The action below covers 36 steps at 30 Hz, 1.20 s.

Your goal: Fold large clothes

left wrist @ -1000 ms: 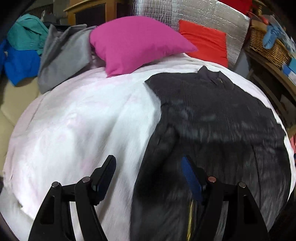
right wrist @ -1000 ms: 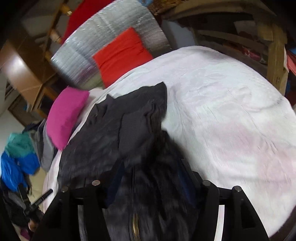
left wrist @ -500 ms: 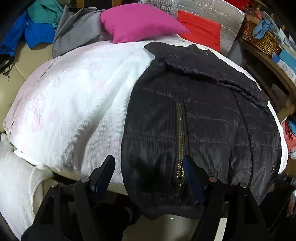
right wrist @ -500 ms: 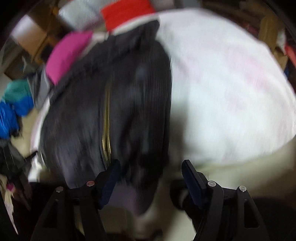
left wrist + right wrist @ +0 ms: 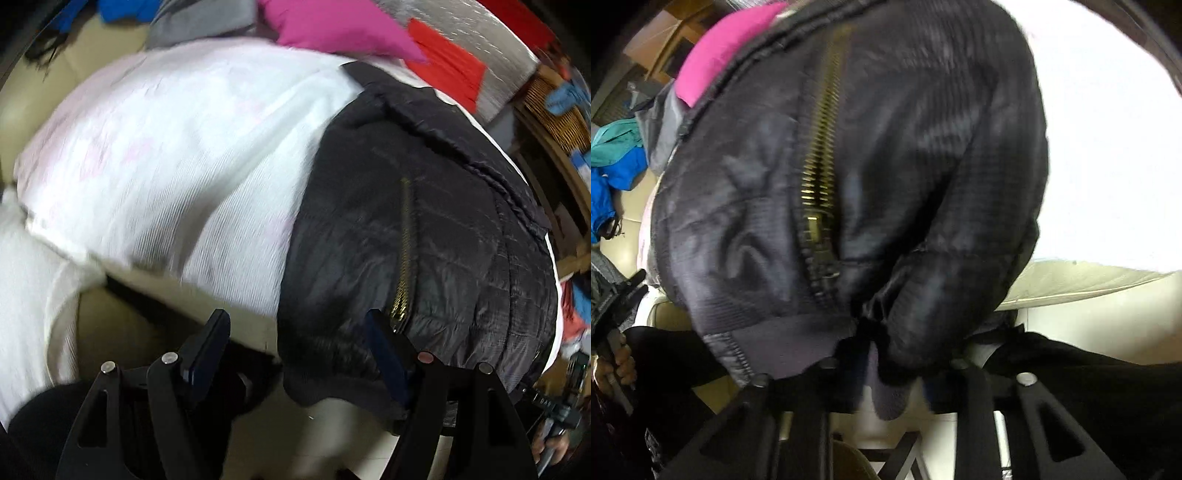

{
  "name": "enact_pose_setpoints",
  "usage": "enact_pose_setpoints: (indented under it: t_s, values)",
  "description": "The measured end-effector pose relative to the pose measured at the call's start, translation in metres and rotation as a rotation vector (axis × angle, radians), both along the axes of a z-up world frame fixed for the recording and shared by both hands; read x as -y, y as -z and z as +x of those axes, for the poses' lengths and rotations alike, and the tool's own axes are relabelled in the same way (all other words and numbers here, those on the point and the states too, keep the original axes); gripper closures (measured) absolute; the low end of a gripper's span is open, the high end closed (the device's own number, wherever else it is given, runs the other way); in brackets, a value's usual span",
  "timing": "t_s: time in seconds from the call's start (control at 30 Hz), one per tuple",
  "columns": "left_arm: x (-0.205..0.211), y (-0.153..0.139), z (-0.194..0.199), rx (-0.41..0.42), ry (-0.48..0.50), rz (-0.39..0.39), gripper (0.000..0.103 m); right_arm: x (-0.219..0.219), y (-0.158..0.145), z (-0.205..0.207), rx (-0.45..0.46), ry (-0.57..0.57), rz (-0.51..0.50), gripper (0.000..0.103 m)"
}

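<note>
A black quilted jacket [image 5: 424,240] with a brass zipper [image 5: 404,254] lies front-up on the white bedspread [image 5: 166,147], its hem hanging over the near edge of the bed. My left gripper [image 5: 295,350] is open at the hem's left corner: the corner hangs between the fingers and the right finger [image 5: 384,354] overlaps the fabric below the zipper end. In the right wrist view the jacket [image 5: 886,147] fills the frame. My right gripper [image 5: 890,354] has its jaws closing, and the hem right of the zipper [image 5: 818,155] is bunched tight between them.
A pink pillow [image 5: 332,26], a red cushion [image 5: 447,70], and a grey garment [image 5: 203,18] sit at the head of the bed. A wicker basket [image 5: 554,110] stands on shelves to the right. Blue and teal clothes [image 5: 617,166] are piled at the left. A hand [image 5: 613,362] holds the other gripper.
Both views have dropped toward the near edge of the bed and the jacket hem. The right jaws, wide half a second ago, have come together on the hem. The left jaws stayed open.
</note>
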<state>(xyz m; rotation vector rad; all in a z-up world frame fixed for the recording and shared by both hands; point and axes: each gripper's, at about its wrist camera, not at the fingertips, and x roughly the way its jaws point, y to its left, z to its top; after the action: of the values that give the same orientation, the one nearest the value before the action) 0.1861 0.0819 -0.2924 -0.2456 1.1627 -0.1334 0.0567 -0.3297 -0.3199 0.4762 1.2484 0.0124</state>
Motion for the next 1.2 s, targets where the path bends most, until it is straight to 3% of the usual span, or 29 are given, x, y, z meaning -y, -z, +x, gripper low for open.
enact_pose_setpoints:
  t_s: [0.17,0.27,0.43,0.6,0.87,0.93,0.97,1.0,1.03,1.1,1.2]
  values:
    - [0.006,0.017,-0.009,-0.074,-0.016,0.037,0.027,0.010,0.008,0.004,-0.025,0.025,0.036,0.082]
    - [0.018,0.025,-0.014,-0.091,0.011,0.103,0.027,0.011,0.008,0.006,-0.023,0.018,0.030,0.082]
    - [0.040,0.048,-0.017,-0.173,0.085,0.150,0.024,0.012,0.021,-0.003,-0.022,0.027,0.058,0.079]
    - [0.045,0.072,-0.016,-0.233,0.090,0.175,0.018,0.023,0.029,0.002,-0.037,0.043,0.086,0.078]
    - [0.055,0.102,-0.017,-0.298,0.145,0.184,0.019,0.034,0.044,0.009,-0.050,0.043,0.100,0.071]
    - [0.053,0.100,-0.020,-0.282,0.149,0.159,0.027,0.030,0.042,0.007,-0.034,0.018,0.063,0.073]
    - [0.056,0.098,-0.020,-0.277,0.157,0.133,0.048,0.028,0.039,0.005,-0.029,0.012,0.049,0.080]
    - [0.055,0.095,-0.021,-0.271,0.166,0.111,0.060,0.028,0.036,0.003,-0.026,0.005,0.040,0.086]
    - [0.054,0.091,-0.025,-0.258,0.168,0.109,0.063,0.027,0.031,0.001,-0.023,-0.004,0.028,0.086]
    - [0.053,0.087,-0.029,-0.250,0.166,0.098,0.083,0.026,0.018,-0.004,-0.014,-0.027,0.014,0.090]
    - [0.047,0.070,-0.038,-0.222,0.175,0.047,0.092,0.025,-0.010,-0.013,0.040,-0.080,-0.006,0.091]
